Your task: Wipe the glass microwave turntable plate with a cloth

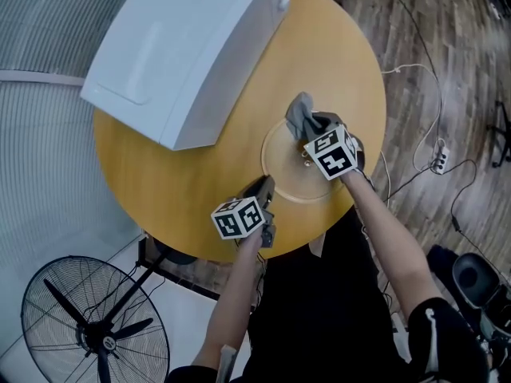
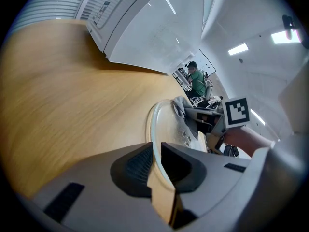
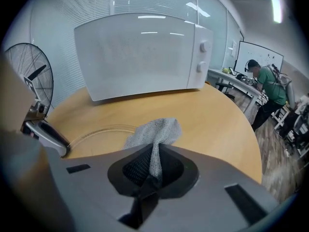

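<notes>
Your left gripper [image 2: 154, 161] seems clamped on the rim of the clear round glass turntable plate [image 1: 281, 180], which lies on the wooden table [image 1: 160, 174]. Your right gripper [image 3: 153, 170] pinches a grey knit cloth [image 3: 157, 132]. Hard strokes could wrench the plate free.

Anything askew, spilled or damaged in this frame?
Nothing stands out. The glass plate lies flat on the table, its rim pinched by the left gripper; the right gripper holds the grey cloth over it. No spill or crack shows.
</notes>
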`<state>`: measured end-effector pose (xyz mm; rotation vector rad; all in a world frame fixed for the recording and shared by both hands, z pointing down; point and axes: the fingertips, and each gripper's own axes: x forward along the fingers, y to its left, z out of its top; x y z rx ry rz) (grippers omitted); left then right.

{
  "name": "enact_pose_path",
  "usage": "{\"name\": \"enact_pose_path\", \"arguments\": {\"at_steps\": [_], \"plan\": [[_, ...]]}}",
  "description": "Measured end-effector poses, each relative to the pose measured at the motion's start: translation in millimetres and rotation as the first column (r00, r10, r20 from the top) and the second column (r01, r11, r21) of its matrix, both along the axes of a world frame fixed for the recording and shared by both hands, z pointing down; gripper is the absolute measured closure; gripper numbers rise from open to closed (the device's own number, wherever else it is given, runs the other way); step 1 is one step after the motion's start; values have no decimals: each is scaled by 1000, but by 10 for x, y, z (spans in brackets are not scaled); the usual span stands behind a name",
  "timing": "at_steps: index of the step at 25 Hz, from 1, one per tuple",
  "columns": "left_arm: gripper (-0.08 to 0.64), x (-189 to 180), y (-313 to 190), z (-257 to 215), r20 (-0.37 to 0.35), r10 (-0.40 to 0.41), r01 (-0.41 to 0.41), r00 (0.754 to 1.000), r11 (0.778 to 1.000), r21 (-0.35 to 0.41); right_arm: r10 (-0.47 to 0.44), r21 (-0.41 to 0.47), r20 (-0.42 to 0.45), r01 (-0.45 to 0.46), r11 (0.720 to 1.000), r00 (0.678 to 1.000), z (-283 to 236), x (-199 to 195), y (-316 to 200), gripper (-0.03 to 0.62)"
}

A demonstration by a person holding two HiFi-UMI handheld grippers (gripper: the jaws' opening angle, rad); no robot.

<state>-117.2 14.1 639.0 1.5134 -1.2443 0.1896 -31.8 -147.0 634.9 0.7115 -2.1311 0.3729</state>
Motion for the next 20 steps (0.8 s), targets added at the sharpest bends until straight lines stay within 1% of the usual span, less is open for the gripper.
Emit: {"name": "enact_pose_path", "arguments": {"at_steps": [7, 12, 15, 20], "plan": [[512, -8, -1, 1, -2, -3, 3, 1000, 1000, -2, -126, 12, 9, 126, 992, 992, -3, -375, 319, 569], [514, -20, -2, 11, -8, 0, 0, 1000, 1000, -6, -227, 30, 2, 227, 974, 974, -8, -571, 734, 569], [515, -14, -2, 14, -17, -2, 2, 1000, 1000, -8, -279, 43, -12, 280, 959, 960, -3, -634, 977, 569], [515, -37, 9, 26, -19, -1, 1, 1000, 1000, -13, -323, 43, -17, 323, 945, 946, -3, -625, 1334, 569]]}}
